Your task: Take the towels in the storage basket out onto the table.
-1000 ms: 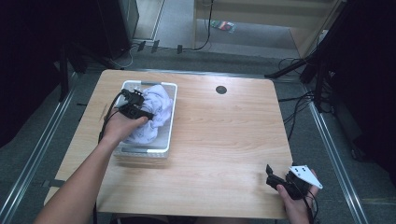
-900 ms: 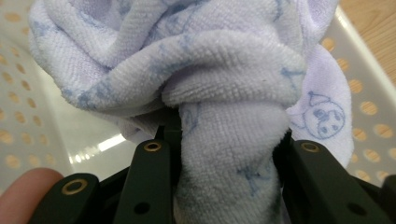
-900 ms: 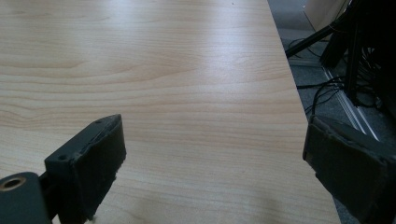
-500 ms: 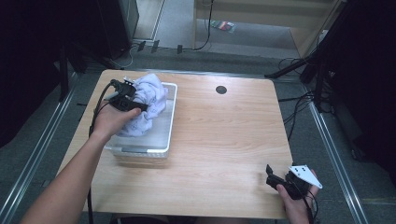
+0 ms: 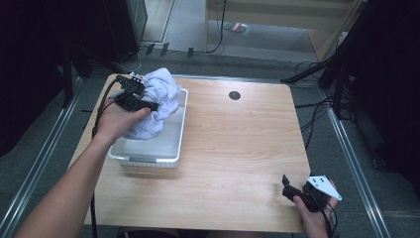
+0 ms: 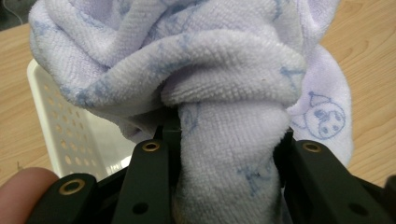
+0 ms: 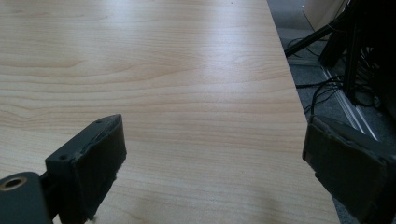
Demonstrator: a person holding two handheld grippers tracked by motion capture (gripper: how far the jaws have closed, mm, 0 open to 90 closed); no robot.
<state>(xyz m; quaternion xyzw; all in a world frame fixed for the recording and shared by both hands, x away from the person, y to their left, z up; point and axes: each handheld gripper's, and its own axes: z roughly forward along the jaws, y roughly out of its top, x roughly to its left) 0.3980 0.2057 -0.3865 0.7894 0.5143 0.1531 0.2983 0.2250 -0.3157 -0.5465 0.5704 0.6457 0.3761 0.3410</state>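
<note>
Wooden table point(image 5: 237, 148) was mostly bare. My left gripper point(image 5: 141, 101) pinched the lavender towel point(image 5: 158, 96), lifted partly above the white basket point(image 5: 148, 157); guess it wasn't fully out. Right gripper point(image 5: 297, 191) idled, jaws spread.

We count one lavender towel point(image 5: 157, 101), one white perforated basket point(image 5: 148, 157), two grippers, left point(image 5: 143, 101) and right point(image 5: 289, 188), one wooden table point(image 5: 237, 148).

Towel point(image 6: 224, 84) top cropped; left hand-held gripper point(image 6: 229, 154) tips buried
</note>
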